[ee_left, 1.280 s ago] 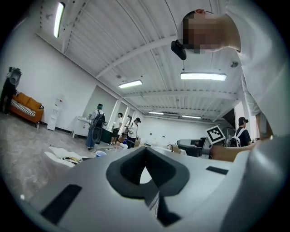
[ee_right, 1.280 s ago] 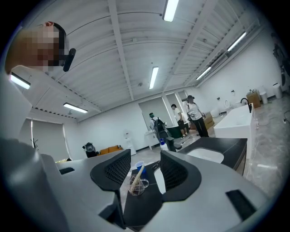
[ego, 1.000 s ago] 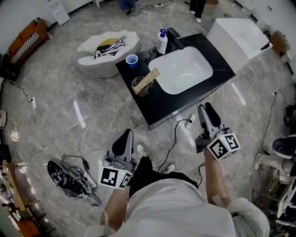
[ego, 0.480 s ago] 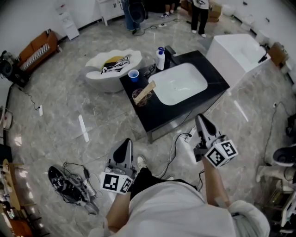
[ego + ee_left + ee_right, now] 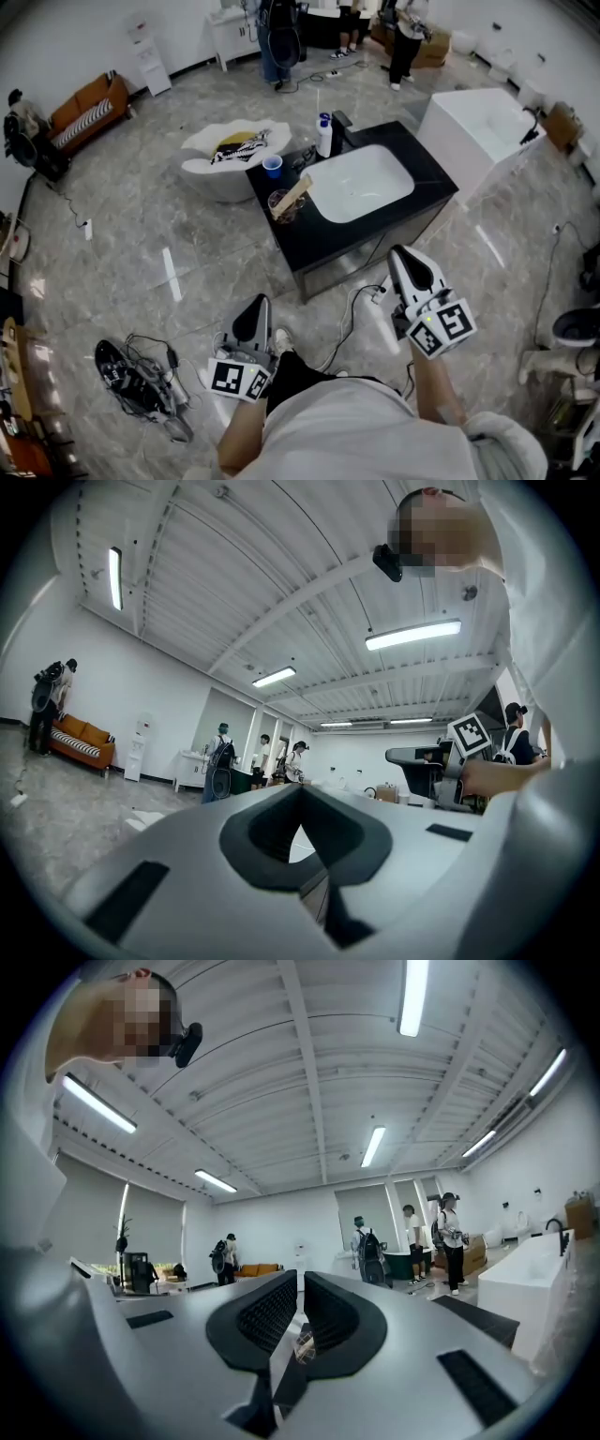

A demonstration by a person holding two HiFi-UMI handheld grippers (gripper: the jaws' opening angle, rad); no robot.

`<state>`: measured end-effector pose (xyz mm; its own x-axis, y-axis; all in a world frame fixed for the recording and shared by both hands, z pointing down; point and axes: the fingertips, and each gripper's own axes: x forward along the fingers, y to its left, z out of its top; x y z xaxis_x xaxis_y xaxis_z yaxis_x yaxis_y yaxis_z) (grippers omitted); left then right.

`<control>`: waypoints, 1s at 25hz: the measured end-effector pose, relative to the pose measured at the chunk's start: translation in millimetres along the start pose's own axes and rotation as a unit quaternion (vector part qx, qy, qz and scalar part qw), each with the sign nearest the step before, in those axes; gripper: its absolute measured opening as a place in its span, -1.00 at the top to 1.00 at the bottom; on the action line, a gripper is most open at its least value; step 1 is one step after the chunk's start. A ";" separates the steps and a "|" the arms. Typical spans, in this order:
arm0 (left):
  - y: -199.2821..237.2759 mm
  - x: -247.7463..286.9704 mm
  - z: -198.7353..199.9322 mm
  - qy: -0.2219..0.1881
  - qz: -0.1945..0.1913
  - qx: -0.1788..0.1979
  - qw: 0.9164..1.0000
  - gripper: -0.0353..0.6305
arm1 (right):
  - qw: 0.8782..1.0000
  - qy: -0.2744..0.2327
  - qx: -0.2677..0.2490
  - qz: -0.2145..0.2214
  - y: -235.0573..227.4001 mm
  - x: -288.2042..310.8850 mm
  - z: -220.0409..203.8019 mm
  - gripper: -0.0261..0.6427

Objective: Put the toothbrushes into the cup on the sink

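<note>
Head view and both gripper views of a sink stand on a marble floor. The left tool (image 5: pixel 255 305) and the right tool (image 5: pixel 401 253) are held low in front of the person, over the floor, both pointing toward the black surface (image 5: pixel 323 239) that carries the white basin (image 5: pixel 361 183). Each tool's jaws are pressed together with nothing between them, as its own gripper view shows. A blue cup (image 5: pixel 273 166) stands near the surface's far left corner. A clear cup (image 5: pixel 281 204) stands nearer the person along the left edge, just beside the basin, with a tan slat-like object (image 5: pixel 295 190) leaning out of it. Small dark items (image 5: pixel 302 161) between the blue cup and the basin are too small to identify. Both cups are well apart from either tool. The right tool is nearer the surface's front edge, and the left tool is farther back.
</note>
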<state>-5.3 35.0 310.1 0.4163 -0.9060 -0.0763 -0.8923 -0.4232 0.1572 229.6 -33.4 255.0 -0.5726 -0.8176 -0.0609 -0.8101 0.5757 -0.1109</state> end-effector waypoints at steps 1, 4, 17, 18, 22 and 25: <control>-1.7 -2.7 -0.7 -0.001 0.002 0.000 1.000 0.88 | 1.000 0.003 -0.008 0.004 4.5 -2.0 -0.9 0.77; -3.3 -12.0 -4.3 -0.002 0.013 -0.001 1.000 0.88 | 1.000 0.007 -0.017 0.018 16.9 -7.4 -5.1 0.77; -3.4 -32.1 -8.5 -0.003 0.038 -0.004 0.999 0.88 | 0.996 0.017 -0.025 0.083 59.4 -7.2 -11.6 0.78; -2.6 -31.5 -8.5 -0.004 0.037 -0.006 0.999 0.88 | 0.996 0.016 -0.025 0.083 58.9 -6.1 -11.0 0.78; 0.5 -28.6 -6.8 -0.004 0.038 -0.005 0.999 0.88 | 0.996 0.010 -0.023 0.084 57.1 1.3 -7.2 0.78; 2.6 -26.1 -5.8 -0.004 0.039 -0.004 0.999 0.88 | 0.996 0.009 -0.022 0.088 57.7 6.2 -6.7 0.78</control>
<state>-17.6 57.5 318.2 0.3451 -0.9359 -0.0708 -0.9204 -0.3522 0.1699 178.6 -5.2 254.8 -0.7073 -0.7045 -0.0582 -0.7022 0.7097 -0.0566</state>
